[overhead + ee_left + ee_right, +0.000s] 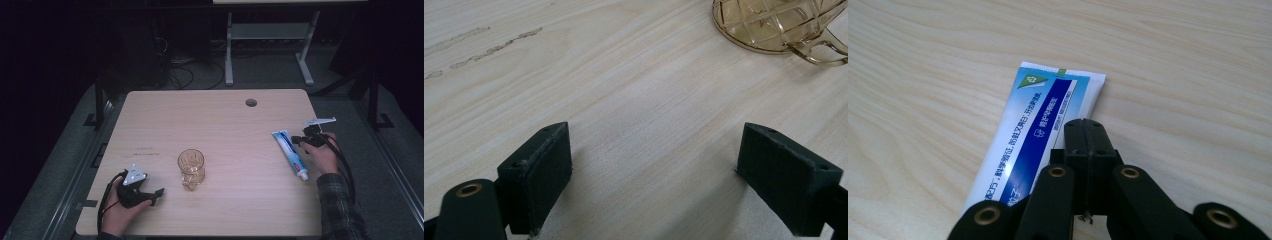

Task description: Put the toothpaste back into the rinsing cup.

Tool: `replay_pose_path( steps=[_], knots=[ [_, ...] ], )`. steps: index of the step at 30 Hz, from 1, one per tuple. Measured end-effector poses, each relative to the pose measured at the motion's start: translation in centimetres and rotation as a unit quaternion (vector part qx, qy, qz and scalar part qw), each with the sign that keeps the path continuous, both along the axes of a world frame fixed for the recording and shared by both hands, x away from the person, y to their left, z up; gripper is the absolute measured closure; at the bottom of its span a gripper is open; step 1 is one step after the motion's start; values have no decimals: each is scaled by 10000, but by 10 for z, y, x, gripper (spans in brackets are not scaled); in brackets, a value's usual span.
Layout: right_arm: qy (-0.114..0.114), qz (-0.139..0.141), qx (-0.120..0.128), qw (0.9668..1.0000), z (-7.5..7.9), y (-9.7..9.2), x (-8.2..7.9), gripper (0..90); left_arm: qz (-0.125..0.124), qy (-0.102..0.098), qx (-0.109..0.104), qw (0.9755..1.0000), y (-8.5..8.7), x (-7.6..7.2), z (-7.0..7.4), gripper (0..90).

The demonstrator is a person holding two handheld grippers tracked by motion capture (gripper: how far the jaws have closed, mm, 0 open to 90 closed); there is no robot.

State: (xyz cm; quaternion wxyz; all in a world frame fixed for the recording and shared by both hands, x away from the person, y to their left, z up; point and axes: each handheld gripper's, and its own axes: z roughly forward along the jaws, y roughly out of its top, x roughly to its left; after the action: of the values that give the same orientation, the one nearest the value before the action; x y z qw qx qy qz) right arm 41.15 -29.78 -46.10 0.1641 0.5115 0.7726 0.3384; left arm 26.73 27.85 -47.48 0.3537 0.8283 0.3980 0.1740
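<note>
Right tongs (1087, 131) pressed together over blue-and-white toothpaste tube (1034, 125), nothing gripped; left tongs (654, 175) apart beside amber glass mug (774, 22); lifting undone.

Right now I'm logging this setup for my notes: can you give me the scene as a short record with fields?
surface: light wooden table
left gripper: open, jaws wide apart over bare table, nothing between them
right gripper: shut, jaws pressed together, empty, above the toothpaste tube
toothpaste tube: blue and white, lying flat near the table's right edge
glass mug: amber, patterned, upright near the middle, apart from both grippers
</note>
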Motion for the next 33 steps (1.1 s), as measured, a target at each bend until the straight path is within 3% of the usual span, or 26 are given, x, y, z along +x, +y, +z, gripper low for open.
replay_pose_path(
  steps=[13,16,19,25,33],
  knots=[
    [60,338,68,9994,-1,12,-3,892,0,0,0,10000,0,0,0,134],
    [9,270,215,9994,4,9,-4,841,-1,0,1,10000,0,0,0,134],
    [-39,276,187,9994,13,10,-6,785,-2,1,1,10000,0,0,0,134],
    [-92,415,165,9990,27,19,-6,574,-6,-1,1,10000,0,0,0,134],
    [66,498,-129,9987,23,35,1,439,-6,-1,0,10000,0,0,0,134]
  ],
)
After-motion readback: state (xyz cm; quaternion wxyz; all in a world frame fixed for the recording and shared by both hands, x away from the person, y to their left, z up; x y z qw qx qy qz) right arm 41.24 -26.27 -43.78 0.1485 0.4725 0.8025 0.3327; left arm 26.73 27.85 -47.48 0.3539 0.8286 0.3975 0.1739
